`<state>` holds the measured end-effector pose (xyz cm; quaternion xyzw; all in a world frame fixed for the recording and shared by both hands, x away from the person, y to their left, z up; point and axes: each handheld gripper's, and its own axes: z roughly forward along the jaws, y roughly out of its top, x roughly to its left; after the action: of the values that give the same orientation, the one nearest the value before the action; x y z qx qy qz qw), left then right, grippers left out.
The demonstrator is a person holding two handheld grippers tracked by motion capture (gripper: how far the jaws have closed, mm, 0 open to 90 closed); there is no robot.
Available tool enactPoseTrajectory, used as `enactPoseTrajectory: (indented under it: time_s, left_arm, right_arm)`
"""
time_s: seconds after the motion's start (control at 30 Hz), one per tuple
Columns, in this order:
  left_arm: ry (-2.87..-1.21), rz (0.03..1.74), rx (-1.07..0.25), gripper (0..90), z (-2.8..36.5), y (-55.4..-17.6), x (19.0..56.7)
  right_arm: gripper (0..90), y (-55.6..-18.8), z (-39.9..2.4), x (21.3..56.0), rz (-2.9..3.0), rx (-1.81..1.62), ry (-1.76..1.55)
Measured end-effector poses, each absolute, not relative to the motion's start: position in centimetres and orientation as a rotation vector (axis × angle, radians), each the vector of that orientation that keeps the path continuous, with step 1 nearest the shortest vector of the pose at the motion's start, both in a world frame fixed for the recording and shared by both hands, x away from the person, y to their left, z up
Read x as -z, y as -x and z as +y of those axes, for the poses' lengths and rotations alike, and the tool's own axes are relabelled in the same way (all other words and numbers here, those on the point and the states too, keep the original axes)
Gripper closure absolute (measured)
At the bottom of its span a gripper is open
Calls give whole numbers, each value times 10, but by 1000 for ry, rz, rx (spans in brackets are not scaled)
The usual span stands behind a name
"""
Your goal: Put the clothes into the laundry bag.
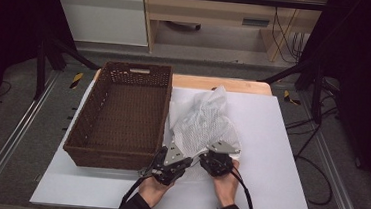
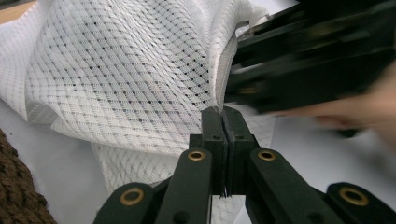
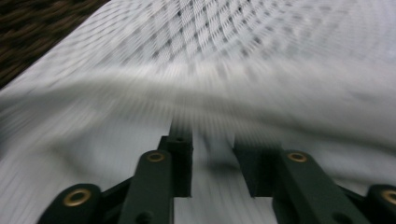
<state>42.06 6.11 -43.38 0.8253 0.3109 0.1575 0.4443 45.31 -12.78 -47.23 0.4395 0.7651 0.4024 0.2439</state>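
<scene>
Pinching the near hem of the white mesh bag (image 2: pixel 126 79), your left gripper (image 2: pixel 223 114) is clamped tight on it. Your right gripper (image 3: pixel 212 140) has its jaws parted over the mesh, gripping nothing. The bag lies on the white board (image 1: pixel 271 141) beside the wicker basket (image 1: pixel 123 109). Looks like re-gripping; next, I'd grab the hem again.

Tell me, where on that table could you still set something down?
The white table sheet lies bare right of the white mesh bag, and along the front edge. The brown wicker basket holds nothing. It is crowded where both grippers meet the bag's near edge.
</scene>
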Motion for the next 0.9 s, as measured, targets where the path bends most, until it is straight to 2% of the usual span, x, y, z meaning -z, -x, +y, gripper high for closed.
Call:
enactPoseTrajectory:
  time_s: [0.07,0.17,0.27,0.37,0.4,0.43,0.47,0.5,0.77,0.8,0.9]
  left_arm:
    - [-2052,773,-388,883,60,-421,436]
    - [-2069,781,-389,882,58,-423,441]
    - [-2089,784,-390,882,56,-424,447]
    - [-2091,785,-388,881,55,-426,450]
    - [-2088,789,-387,881,56,-426,450]
    - [-2085,791,-384,881,57,-427,450]
    - [-2085,792,-385,880,57,-427,449]
    - [-2084,793,-386,880,57,-427,449]
    - [-2092,788,-374,867,54,-429,454]
    - [-2095,786,-364,843,54,-428,455]
    - [-2103,806,-357,694,55,-425,453]
  right_arm:
    - [569,-437,-141,466,2096,-1092,-1169]
    - [490,-424,-165,464,2108,-1028,-1199]
    - [490,-427,-184,473,2077,-983,-1261]
    - [567,-436,-195,487,2101,-955,-1327]
    - [650,-436,-196,489,2088,-986,-1317]
    - [802,-435,-196,488,2082,-971,-1332]
    - [875,-435,-197,487,2080,-958,-1337]
    - [900,-434,-198,487,2082,-953,-1347]
    - [900,-404,-240,480,2021,-958,-1412]
    - [900,-401,-246,482,2008,-965,-1434]
    - [900,-397,-254,481,1985,-960,-1440]
